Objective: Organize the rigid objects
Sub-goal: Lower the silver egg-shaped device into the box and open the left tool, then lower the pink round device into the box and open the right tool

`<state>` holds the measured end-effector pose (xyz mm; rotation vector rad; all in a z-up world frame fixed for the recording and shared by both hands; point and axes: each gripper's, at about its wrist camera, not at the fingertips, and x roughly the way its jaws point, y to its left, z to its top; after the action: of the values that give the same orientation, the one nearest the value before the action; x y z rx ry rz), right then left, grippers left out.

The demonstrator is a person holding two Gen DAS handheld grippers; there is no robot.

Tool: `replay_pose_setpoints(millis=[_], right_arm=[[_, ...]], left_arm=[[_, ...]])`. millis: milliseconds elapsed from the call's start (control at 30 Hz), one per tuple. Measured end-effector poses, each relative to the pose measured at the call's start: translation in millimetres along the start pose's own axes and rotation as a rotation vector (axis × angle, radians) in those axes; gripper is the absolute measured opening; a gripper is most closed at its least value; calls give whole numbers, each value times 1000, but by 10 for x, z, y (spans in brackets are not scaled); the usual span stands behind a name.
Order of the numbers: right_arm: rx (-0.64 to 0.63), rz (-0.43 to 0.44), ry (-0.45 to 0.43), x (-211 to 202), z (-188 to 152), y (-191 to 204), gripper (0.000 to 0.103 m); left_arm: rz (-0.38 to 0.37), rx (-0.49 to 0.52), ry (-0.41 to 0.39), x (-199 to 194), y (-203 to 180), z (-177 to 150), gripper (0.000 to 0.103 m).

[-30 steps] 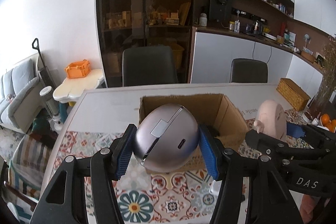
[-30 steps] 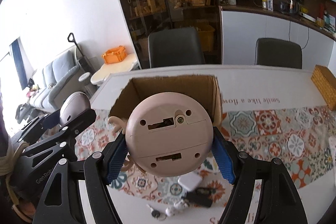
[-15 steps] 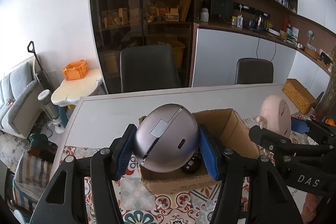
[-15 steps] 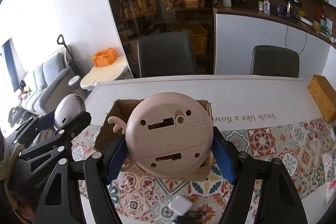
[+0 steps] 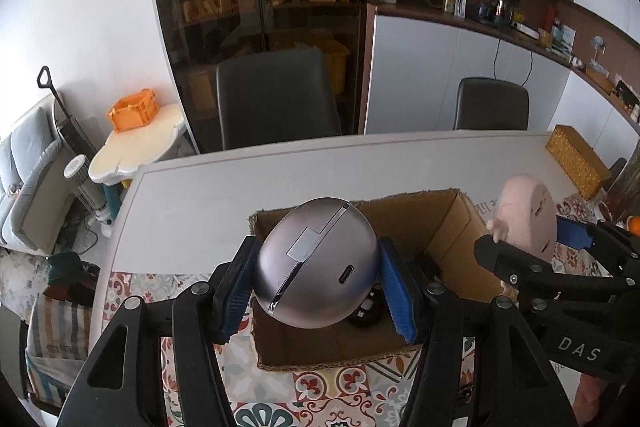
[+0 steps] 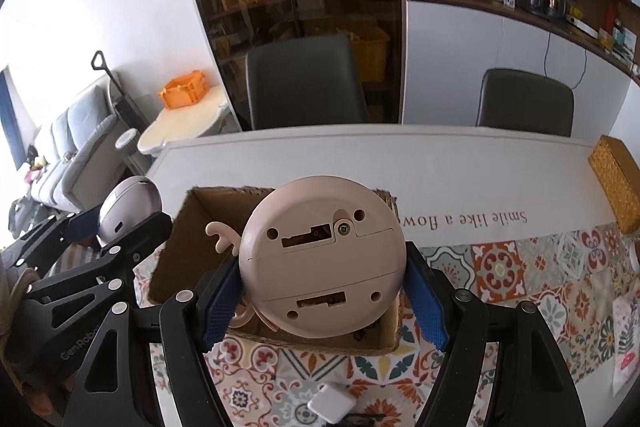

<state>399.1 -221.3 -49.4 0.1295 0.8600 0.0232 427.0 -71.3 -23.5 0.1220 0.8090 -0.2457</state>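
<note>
Cardboard box [image 5: 448, 223]: open-topped, sitting on the patterned tablecloth [image 6: 500, 267], something dark inside, can't tell what
Silver dome gadget [image 5: 316, 263]: held right over the box's near-left part
Left gripper [image 5: 318, 287]: blue pads pinching the silver dome
Pink round gadget [image 6: 322, 263]: underside facing camera, over the box's right half
Right gripper [image 6: 322, 303]: jaws squeezing the pink one
White square thing [image 6: 331, 403]: on the cloth, near side of the box

One box [image 5: 452, 227], two chairs [image 5: 276, 95]
</note>
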Motion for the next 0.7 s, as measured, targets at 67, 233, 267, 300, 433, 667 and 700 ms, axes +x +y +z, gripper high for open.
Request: replay_pose_setpoints(millis=[67, 233, 267, 300, 433, 667, 700], right_arm=[[8, -7, 8, 44, 1, -30, 74], [26, -13, 35, 156, 3, -87, 74], [26, -14, 38, 172, 5, -91, 74], [25, -17, 40, 189, 5, -90, 74], [25, -18, 52, 231, 4, -82, 74], [23, -8, 61, 272, 24, -44, 74], [19, -5, 63, 279, 26, -23, 74]], left_arm=[[0, -6, 17, 79, 7, 11, 58], [1, -18, 52, 216, 11, 8, 59], [7, -13, 48, 226, 4, 6, 59], [10, -8, 48, 235, -4, 6, 59], [35, -7, 50, 247, 6, 6, 62], [140, -54, 32, 125, 199, -73, 84], [145, -61, 27, 100, 231, -84, 87]])
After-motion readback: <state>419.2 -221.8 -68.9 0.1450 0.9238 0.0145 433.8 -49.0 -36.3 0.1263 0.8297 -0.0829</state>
